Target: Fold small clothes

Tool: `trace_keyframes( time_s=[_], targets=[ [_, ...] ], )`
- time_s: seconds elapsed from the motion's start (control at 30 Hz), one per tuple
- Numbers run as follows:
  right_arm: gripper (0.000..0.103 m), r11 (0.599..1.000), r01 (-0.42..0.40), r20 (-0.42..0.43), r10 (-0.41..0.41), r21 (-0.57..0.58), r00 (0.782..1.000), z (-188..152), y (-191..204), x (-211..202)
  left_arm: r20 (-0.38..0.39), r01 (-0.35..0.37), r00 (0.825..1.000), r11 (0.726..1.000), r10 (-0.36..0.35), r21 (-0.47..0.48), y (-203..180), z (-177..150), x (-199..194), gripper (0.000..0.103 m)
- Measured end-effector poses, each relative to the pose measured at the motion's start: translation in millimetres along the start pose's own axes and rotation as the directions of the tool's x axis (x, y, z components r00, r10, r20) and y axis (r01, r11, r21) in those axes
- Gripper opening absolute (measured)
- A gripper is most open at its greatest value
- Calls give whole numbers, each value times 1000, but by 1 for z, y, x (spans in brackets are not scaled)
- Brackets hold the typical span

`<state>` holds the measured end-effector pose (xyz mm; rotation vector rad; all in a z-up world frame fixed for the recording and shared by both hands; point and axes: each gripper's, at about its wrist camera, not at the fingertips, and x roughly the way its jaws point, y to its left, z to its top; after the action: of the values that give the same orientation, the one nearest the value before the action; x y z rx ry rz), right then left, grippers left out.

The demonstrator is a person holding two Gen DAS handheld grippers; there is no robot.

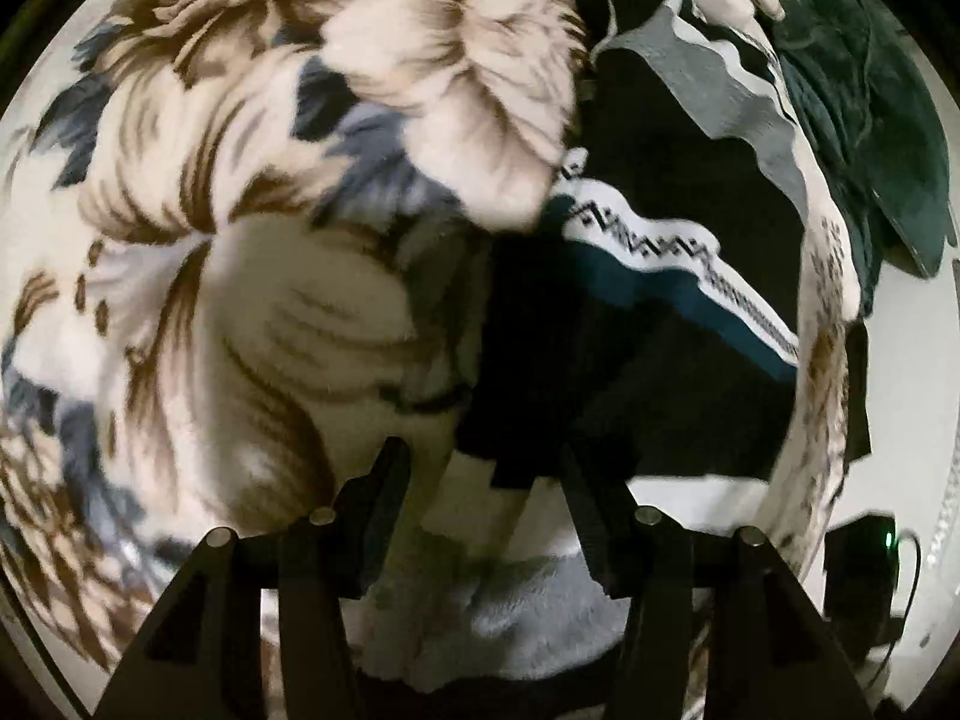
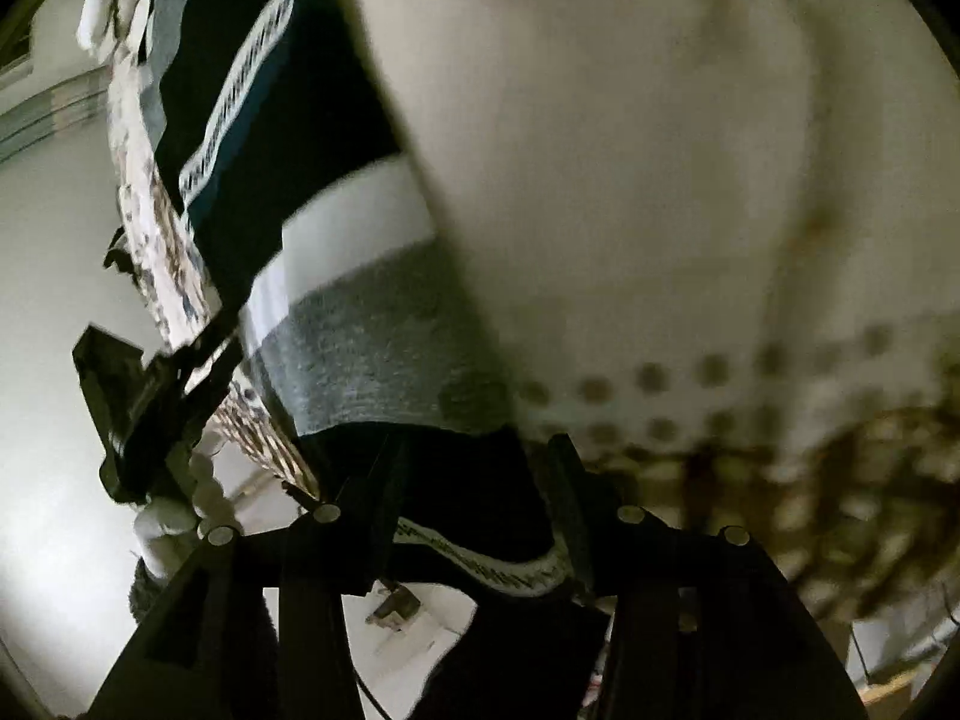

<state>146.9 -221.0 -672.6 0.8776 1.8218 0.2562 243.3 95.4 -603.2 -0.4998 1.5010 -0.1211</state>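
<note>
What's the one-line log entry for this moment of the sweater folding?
step: folding striped sweater | left gripper: open, sweater corner between jaws | right gripper: open, sweater hem between jaws | surface: floral blanket

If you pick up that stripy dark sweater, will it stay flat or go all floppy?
Probably floppy: the striped sweater already lies in wavy folds on the flowery blanket. Its knit looks soft, so it likely sags from wherever it is held. It seems unlikely to slip, being fuzzy.

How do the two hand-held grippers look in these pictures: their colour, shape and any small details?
Both the left gripper and the right gripper are matte black, each with two narrow fingers on angular, wedge-shaped arms. Small round silver pins sit on the joints. The right gripper's finger has a ridged inner face. No sleeve shows.
</note>
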Motion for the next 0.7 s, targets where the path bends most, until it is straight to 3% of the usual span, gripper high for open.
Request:
trace_keyframes(
  time_s=[0.13, 0.27, 0.43, 0.47, 0.5, 0.53, 0.57, 0.6, 0.7],
  targets=[
    [49, 996, 64, 25, -63, -59, 998, -5, 20, 19, 17, 7, 1000, 1000, -7, -13, -4, 1, -6, 43],
    [49, 991, 99, 45, -95, -89, 994, -13, 23, 14, 91, -91, 992, 994, 85, 57, -7, -7, -25, 43],
    [49, 989, 108, 40, -105, -99, 994, -12, 21, 9, 61, -136, 990, 983, 130, 124, -19, -17, -1, 42],
    [49, 988, 114, 38, -110, -102, 993, -11, 25, 18, 71, -150, 988, 979, 141, 141, -24, -18, 4, 32],
    [48, 987, 121, 41, -117, -107, 992, -10, 28, 20, 84, -143, 988, 978, 131, 154, -31, -20, 5, 10],
    [39, 985, 129, 48, -124, -112, 991, -9, 37, 28, 92, -143, 987, 977, 130, 160, -34, -20, 5, 8],
    [18, 980, 156, 63, -149, -122, 987, -11, 38, 27, 102, -155, 985, 974, 140, 163, -37, -21, 3, 7],
    [11, 977, 175, 74, -167, -125, 983, -11, 41, 30, 113, -163, 983, 973, 146, 164, -38, -22, 1, 6],
    [9, 966, 229, 118, -214, -124, 970, -19, 48, 31, 128, -175, 979, 976, 158, 130, -26, -21, -7, 5]
  ],
)
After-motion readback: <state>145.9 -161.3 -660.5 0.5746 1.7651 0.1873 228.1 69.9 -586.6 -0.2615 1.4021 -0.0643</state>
